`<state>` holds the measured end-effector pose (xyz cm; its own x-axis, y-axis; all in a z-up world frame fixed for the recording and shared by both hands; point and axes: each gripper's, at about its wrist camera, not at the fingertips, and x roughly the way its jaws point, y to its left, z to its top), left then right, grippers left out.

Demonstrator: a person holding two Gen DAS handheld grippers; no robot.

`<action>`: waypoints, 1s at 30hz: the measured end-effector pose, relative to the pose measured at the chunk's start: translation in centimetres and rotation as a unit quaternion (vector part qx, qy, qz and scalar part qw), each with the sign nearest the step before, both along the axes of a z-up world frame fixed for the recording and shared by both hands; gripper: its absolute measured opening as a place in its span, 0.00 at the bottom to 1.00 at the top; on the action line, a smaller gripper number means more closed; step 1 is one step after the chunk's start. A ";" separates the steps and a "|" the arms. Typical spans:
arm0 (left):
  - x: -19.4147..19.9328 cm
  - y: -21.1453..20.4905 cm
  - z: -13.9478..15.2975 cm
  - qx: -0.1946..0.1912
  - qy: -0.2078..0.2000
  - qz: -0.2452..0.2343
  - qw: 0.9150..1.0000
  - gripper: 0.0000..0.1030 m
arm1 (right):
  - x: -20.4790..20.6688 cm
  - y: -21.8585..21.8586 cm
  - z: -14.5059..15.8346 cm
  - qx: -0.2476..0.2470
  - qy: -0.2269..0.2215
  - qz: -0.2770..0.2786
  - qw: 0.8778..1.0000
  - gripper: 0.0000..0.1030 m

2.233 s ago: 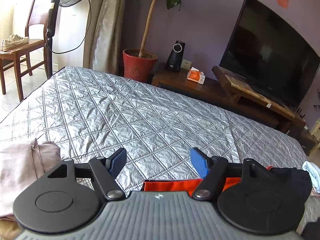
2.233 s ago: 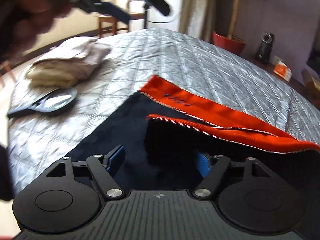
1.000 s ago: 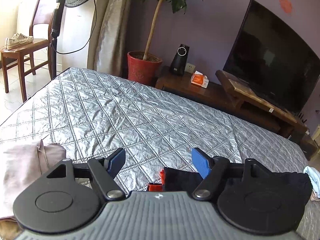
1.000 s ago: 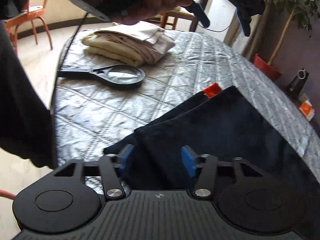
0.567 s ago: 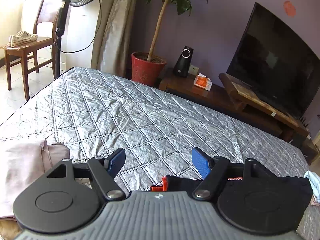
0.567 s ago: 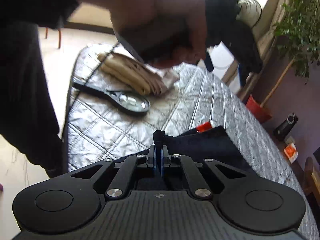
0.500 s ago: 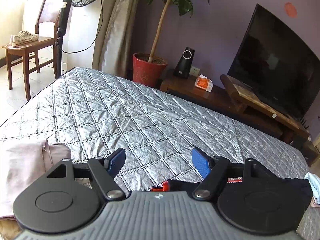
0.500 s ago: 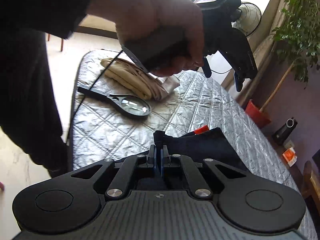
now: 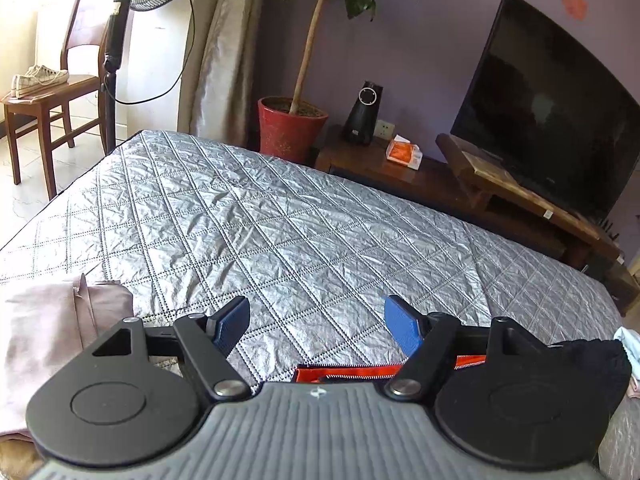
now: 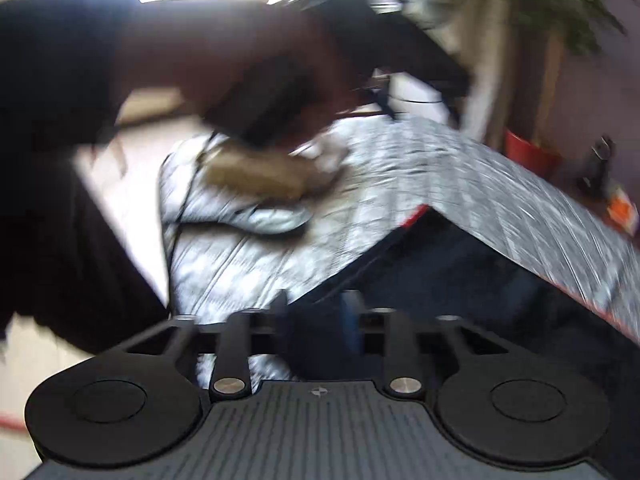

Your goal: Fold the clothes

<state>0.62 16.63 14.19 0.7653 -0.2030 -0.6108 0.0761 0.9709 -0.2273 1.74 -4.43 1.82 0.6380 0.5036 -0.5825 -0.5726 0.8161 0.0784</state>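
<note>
A dark navy garment with an orange-red band (image 10: 472,280) lies on the silver quilted bed cover (image 9: 280,232). In the left wrist view only its orange band (image 9: 348,372) and a dark bunch (image 9: 588,364) show behind the gripper body. My left gripper (image 9: 316,324) is open and empty above the bed. My right gripper (image 10: 316,320) is partly open over the garment's near edge; the view is blurred, so I cannot tell whether cloth lies between the fingers.
Folded beige clothes (image 9: 44,340) lie at the bed's left edge, also in the right wrist view (image 10: 256,176). A magnifying glass (image 10: 272,216) lies beside them. Beyond the bed stand a red plant pot (image 9: 290,128), a TV (image 9: 552,104), a fan and a chair.
My right gripper was shut on the garment's corner and lifted; now its fingers have parted and it is low over the spread garment, moving fast. The orange band shows again under the left gripper.
</note>
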 end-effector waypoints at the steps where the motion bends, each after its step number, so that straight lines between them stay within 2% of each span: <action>1: 0.0 0.0 0.1 0.001 -0.001 0.001 1.000 0.69 | 0.6 -1.1 0.3 0.023 0.005 -0.026 0.999 0.86; 3: 0.0 0.5 0.4 -0.004 -0.004 0.011 1.000 0.69 | 2.0 -2.4 1.0 0.025 0.002 -0.049 0.998 0.80; 5: -0.1 1.3 0.7 -0.011 -0.009 0.024 1.000 0.69 | 3.8 -2.2 1.7 -0.022 -0.032 -0.049 0.998 0.80; 7: -0.2 1.7 1.0 -0.011 -0.015 0.032 0.999 0.70 | 6.5 -1.6 1.9 -0.063 -0.043 -0.026 0.997 0.80; 12: -0.1 2.3 0.8 -0.017 -0.008 0.041 0.999 0.70 | 14.6 0.9 0.9 -0.076 -0.013 0.027 0.997 0.80; 14: 0.0 2.4 0.9 -0.019 -0.008 0.043 0.999 0.71 | 17.1 2.1 -0.3 -0.096 0.001 0.041 0.995 0.76; 17: 0.0 2.7 0.9 -0.029 -0.008 0.047 0.998 0.71 | 19.2 3.6 -2.2 -0.125 0.025 0.074 0.989 0.72; 19: 0.1 2.8 0.9 -0.033 -0.007 0.046 0.998 0.71 | 19.7 4.2 -3.1 -0.141 0.042 0.090 0.985 0.65; 22: -0.1 3.1 0.9 -0.039 -0.006 0.045 0.998 0.71 | 20.8 4.0 -3.8 -0.133 0.060 0.078 0.986 0.62; 23: -0.1 3.2 0.9 -0.042 -0.006 0.045 0.998 0.71 | 21.2 3.7 -3.7 -0.119 0.070 0.069 0.988 0.50; 24: -0.1 3.2 0.9 -0.044 -0.006 0.045 0.998 0.71 | 21.4 3.6 -3.7 -0.114 0.075 0.061 0.989 0.28; 27: -0.2 3.3 0.9 -0.045 -0.006 0.044 0.998 0.71 | 21.5 3.5 -3.4 -0.106 0.070 0.041 0.991 0.17; 29: -0.1 3.4 0.9 -0.046 -0.007 0.044 0.998 0.71 | 21.7 3.2 -3.0 -0.091 0.065 0.024 0.993 0.16; 30: -0.1 3.4 0.9 -0.046 -0.006 0.044 0.998 0.71 | 21.8 2.8 -2.5 -0.064 0.057 0.013 0.996 0.16</action>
